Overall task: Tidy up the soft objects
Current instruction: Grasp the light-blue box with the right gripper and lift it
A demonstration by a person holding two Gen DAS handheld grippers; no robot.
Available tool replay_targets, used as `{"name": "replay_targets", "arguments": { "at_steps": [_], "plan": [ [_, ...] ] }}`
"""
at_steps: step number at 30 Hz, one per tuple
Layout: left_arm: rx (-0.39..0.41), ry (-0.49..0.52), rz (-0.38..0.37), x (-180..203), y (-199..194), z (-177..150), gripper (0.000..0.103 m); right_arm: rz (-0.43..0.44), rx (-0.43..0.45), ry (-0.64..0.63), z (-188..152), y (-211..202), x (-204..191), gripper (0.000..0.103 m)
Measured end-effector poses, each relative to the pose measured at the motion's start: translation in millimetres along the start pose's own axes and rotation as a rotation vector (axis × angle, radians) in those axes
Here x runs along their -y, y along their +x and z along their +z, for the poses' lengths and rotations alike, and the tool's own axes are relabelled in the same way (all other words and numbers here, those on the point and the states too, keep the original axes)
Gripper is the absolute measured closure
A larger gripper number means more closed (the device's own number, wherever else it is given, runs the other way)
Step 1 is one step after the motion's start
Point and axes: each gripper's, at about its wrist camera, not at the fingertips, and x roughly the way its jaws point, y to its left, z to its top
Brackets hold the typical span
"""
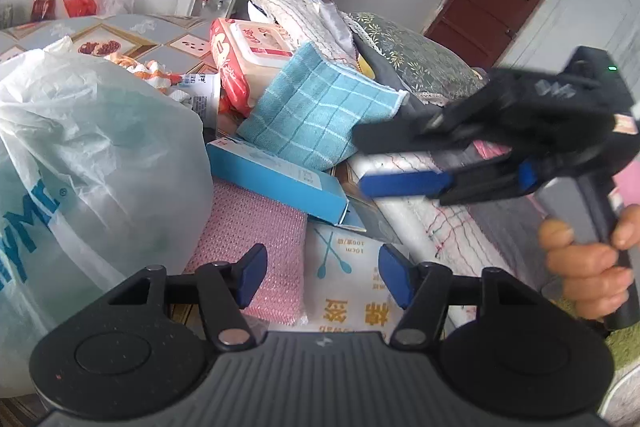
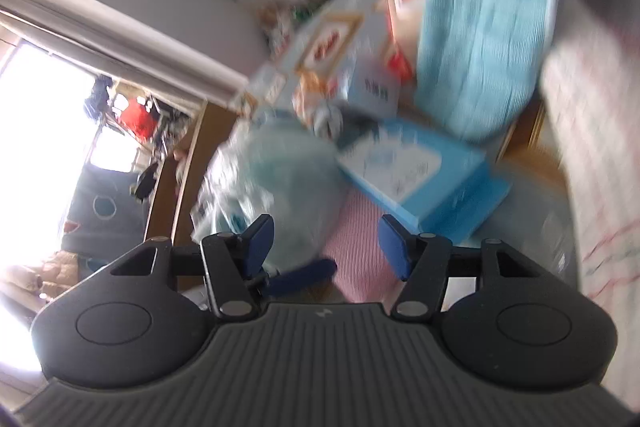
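Left gripper (image 1: 322, 277): we see its jaws apart, empty, low centre over the pink mesh cloth (image 1: 256, 227).
Right gripper (image 1: 366, 161): at the right edge, jaws parted, nothing between them.
Blue checked cloth (image 1: 320, 107): centre frame, leaning on the pile above the blue box (image 1: 280, 179).

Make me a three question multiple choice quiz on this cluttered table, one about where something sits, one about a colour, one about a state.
1. The blue checked cloth rests
A. leaning over the blue box
B. inside the white plastic bag
C. on the floor

2. The pads on the left gripper are
A. red
B. blue
C. green

3. The left gripper's jaws are
A. shut on the cloth
B. shut on the bag
C. apart, holding nothing

Answers:
1 A, its lower edge overlaps the box.
2 B, both pads show blue.
3 C, only the pink mesh mat shows in the gap between the pads, below them.
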Motion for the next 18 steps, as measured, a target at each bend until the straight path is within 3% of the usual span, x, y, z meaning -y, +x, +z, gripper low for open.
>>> {"name": "replay_targets", "arguments": {
  "at_steps": [5, 11, 18],
  "plan": [
    [-0.004, -0.087, -0.012, -4, 12, 10, 0.040, -0.134, 0.064, 0.005, 21, -4, 13, 0.044],
    [-0.015, -0.146, 0.006, -5, 28, 20, 0.040, -0.239, 0.030, 0.069, 41, 26, 43, 0.044],
    [-0.014, -0.167, 0.016, -8, 35, 23, 0.042, -0.269, -0.044, 0.067, 49, 59, 55, 0.045]
  ]
}}
